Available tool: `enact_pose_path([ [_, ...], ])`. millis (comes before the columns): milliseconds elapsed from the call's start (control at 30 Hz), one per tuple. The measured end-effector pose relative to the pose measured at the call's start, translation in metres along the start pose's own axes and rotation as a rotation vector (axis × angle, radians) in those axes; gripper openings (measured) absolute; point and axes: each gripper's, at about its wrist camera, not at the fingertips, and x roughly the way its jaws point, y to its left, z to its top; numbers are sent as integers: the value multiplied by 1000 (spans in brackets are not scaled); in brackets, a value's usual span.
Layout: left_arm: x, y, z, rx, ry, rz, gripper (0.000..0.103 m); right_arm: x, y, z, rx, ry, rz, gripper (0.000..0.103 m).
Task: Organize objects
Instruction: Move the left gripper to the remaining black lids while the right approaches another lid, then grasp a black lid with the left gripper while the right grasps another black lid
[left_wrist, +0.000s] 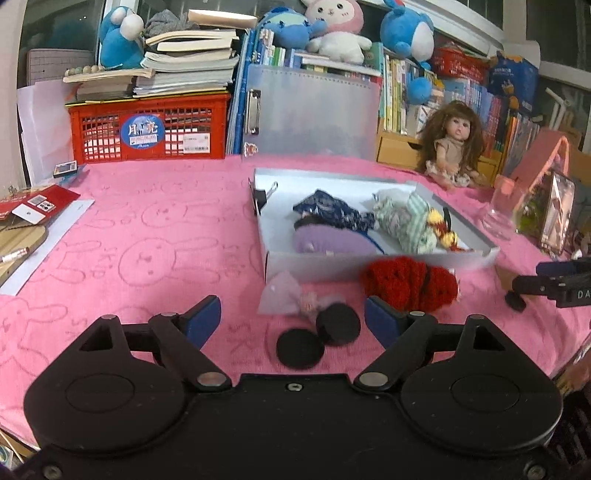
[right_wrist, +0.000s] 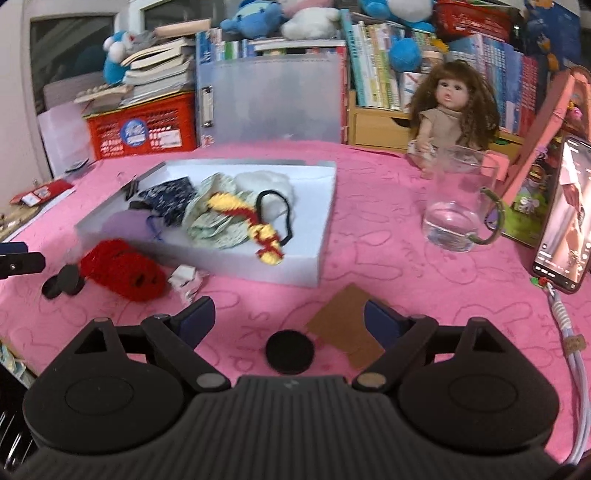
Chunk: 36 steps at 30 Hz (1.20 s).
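1. Two hand-held grippers hang over a pink cloth printed with rabbit outlines.
2. The left gripper has its jaws spread wide and holds nothing; two black discs lie on the cloth between its fingertips, touching neither.
3. Just beyond those discs lie a small pale gauze pouch and a red knitted piece, both close against the front wall of a white shallow box.
4. Inside the box lie a purple bundle, a dark blue patterned cloth, a green striped cloth and a red-and-yellow knitted cord with a black hair tie.
5. The right gripper is likewise wide apart and empty; one black disc sits between its fingertips, beside a brown card.
6. A glass jug, a doll and a phone stand to the right.
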Motion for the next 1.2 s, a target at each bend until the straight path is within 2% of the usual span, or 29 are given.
enact_pose_path([
  [367,6,-7,-14,25,37,-16,70,3,3,-14,8,27,5,92],
  [567,12,-8,-19,24,68,-16,55,3,0,-18,36,28,10,83],
  [733,13,-10,-21,34,69,-4,52,6,3,-21,27,38,15,79],
  [867,13,-9,-22,28,66,3,46,7,3,-23,33,40,14,69],
  [933,12,-8,-22,22,65,9,42,7,3,-23,36,34,10,60],
  [1000,12,-7,-22,14,59,22,31,6,2,-23,41,28,4,50],
  [1067,11,-6,-21,-3,55,28,29,5,1,-23,54,18,-5,40],
  [1100,11,-5,-21,-11,53,28,29,4,0,-23,62,12,-8,37],
  [1200,9,-4,-19,-15,42,28,29,3,-2,-22,79,-5,-13,37],
])
